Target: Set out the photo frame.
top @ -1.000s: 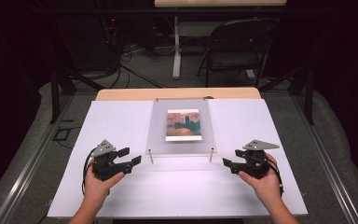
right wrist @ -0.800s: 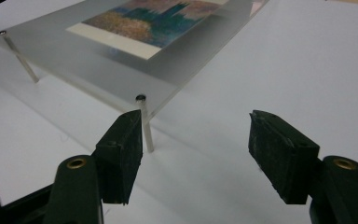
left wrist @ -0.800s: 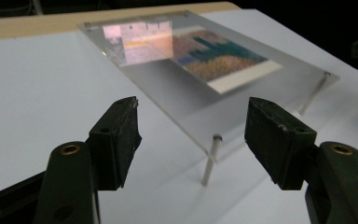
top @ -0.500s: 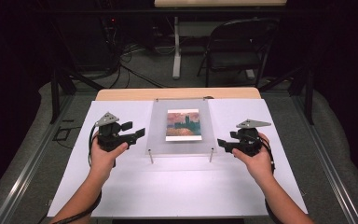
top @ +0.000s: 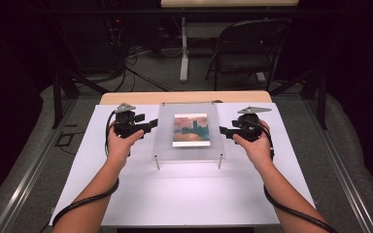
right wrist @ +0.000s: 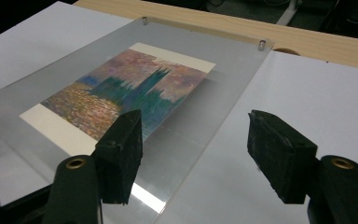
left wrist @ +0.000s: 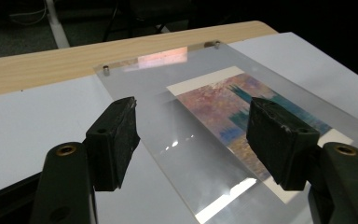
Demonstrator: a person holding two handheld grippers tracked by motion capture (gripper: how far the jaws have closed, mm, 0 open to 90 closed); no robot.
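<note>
Black tongs (top: pixel 153 124) nearer acrylic frame (top: pixel 189 109)

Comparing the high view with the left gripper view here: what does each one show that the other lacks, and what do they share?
The high view takes in both hands, the left gripper and the right gripper flanking the clear panel, plus a folding chair and cables on the floor beyond. The left gripper view gives a close look along its own open jaws, with the panel's near edge lying between them, untouched, and a metal standoff at a far corner. Both show the panel, the painted print under it, the white table and the wooden strip behind.
</note>
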